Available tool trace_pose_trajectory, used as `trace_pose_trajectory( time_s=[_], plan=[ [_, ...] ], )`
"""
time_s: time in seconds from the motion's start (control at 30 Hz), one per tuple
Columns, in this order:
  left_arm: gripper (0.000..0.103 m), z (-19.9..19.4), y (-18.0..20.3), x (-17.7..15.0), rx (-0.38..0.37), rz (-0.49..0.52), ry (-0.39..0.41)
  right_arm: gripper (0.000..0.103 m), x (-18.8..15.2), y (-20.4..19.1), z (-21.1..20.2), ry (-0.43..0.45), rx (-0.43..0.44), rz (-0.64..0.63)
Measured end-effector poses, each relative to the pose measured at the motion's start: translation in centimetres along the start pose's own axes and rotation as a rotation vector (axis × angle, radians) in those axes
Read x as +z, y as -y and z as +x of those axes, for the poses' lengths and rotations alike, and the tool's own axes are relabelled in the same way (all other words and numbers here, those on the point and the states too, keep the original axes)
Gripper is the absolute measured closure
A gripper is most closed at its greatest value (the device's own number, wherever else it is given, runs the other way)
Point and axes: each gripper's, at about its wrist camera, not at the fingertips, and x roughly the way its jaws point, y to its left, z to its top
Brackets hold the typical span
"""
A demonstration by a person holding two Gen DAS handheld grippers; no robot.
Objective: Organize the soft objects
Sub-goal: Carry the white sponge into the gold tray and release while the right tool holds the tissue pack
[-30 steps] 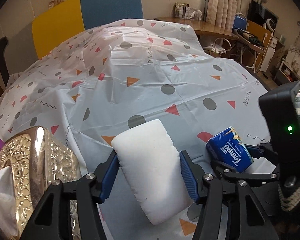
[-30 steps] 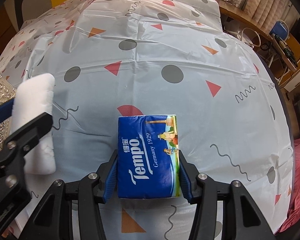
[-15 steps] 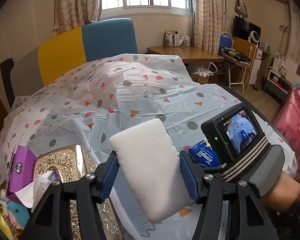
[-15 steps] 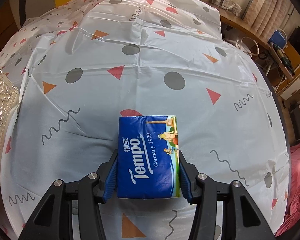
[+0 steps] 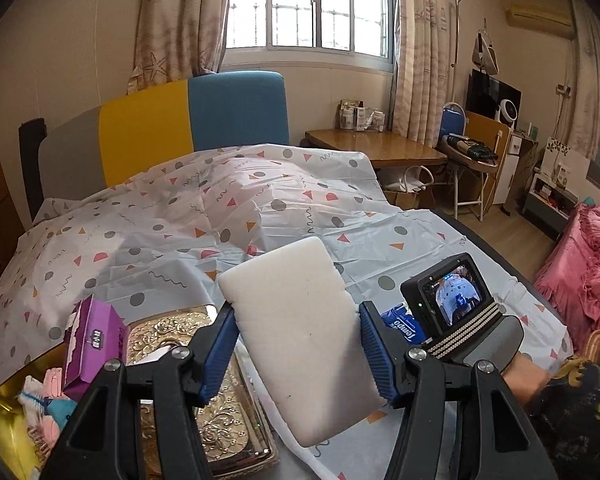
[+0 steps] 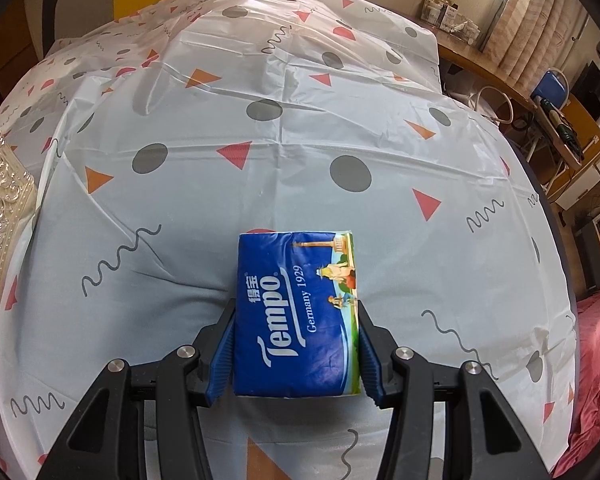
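Left hand-held gripper (image 5: 296, 348) pinching white sponge (image 5: 300, 336); right (image 6: 294, 350) pinching tissue pack (image 6: 296, 312) over patterned sheet (image 6: 300, 140).

You have a white foam sponge block (image 5: 304, 336) raised off the patterned sheet, tilted; your blue Tempo tissue pack (image 6: 298, 316) lies flat, label up, on that sheet.

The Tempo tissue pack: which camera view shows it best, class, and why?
The right wrist view: the Tempo tissue pack fills the centre, label readable, gripped by the right tool. The left wrist view shows only a blue corner, hidden behind the right tool's camera.
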Motion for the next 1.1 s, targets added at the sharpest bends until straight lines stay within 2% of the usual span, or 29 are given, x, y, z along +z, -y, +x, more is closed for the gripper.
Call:
trace_pose_trajectory(
  time_s=[0.17, 0.5, 1.0, 1.1],
  plan=[
    [0.043, -1.7, -2.5, -0.2, 0.023, -0.046, 0.02, 0.05, -0.2, 0.0, -0.1, 0.019, -0.003, 0.0],
    [0.043, -4.6, -8.2, -1.7, 0.127, -0.117, 0.042, 0.05, -0.4, 0.0, -0.3, 0.039, -0.007, 0.009],
    [0.043, -5.9, -17.1, -6.9, 0.296, -0.26, -0.022, 0.051, -0.6, 0.0, -0.3, 0.056, -0.015, -0.005],
    [0.043, -6.4, -19.7, -8.6, 0.323, -0.316, -0.044, 0.051, -0.6, -0.1, -0.3, 0.056, -0.016, -0.006]
  ],
)
